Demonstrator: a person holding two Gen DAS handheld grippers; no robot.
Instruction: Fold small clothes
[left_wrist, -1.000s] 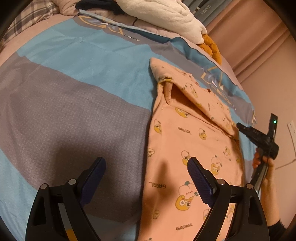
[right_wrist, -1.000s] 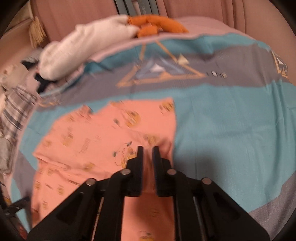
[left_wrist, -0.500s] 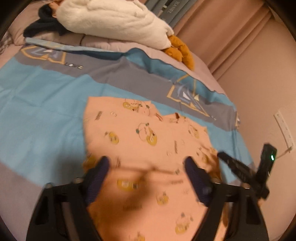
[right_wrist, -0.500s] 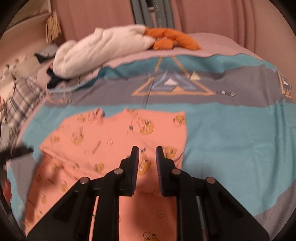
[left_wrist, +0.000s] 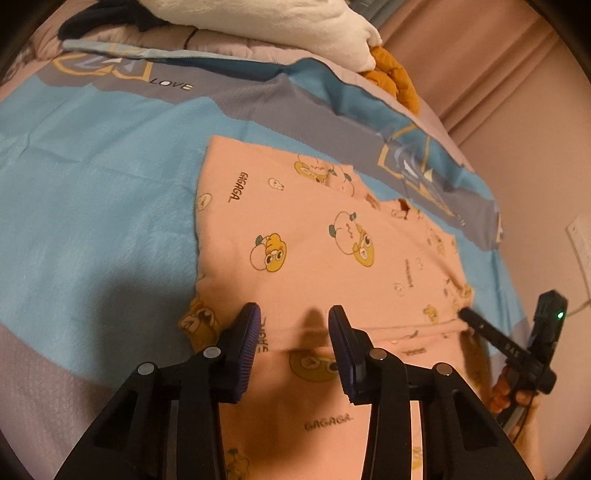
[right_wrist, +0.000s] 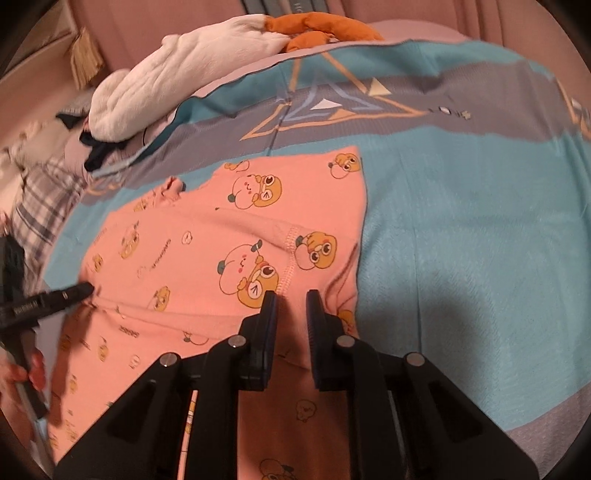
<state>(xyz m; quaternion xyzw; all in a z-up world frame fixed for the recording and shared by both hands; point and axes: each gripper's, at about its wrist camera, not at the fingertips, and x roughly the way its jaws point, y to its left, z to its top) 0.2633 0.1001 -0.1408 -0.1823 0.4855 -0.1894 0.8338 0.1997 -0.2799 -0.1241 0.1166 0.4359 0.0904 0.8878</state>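
a: start on the left. what's the left gripper (left_wrist: 294, 325) doing?

b: its fingers are spread, with nothing between them, hovering right at the folded edge of the pink garment (left_wrist: 317, 240). a second ago they were spread much wider and hung back over the blanket (left_wrist: 92, 206); now they've narrowed partway.

a: and the garment itself?

b: lying on the blanket straight ahead of both grippers. a second ago one half stood up in a ridge, mid-fold; now that half lies flat over the lower part, so the cross fold looks landed.

a: over to the right?

b: the right gripper (right_wrist: 291, 299) sits at the same folded edge, near the garment's right side. a second ago its fingers were nearly pressed together, apparently on the cloth; now there's a clear gap and, as far as i can tell, nothing pinched. in the left view its tip touches the fold line off to the right.

a: so what does that mean?

b: i'd judge this fold is released and done. next probably comes another fold or smoothing. beyond the garment are a white plush (right_wrist: 177, 70) and something orange (right_wrist: 317, 27), well apart.
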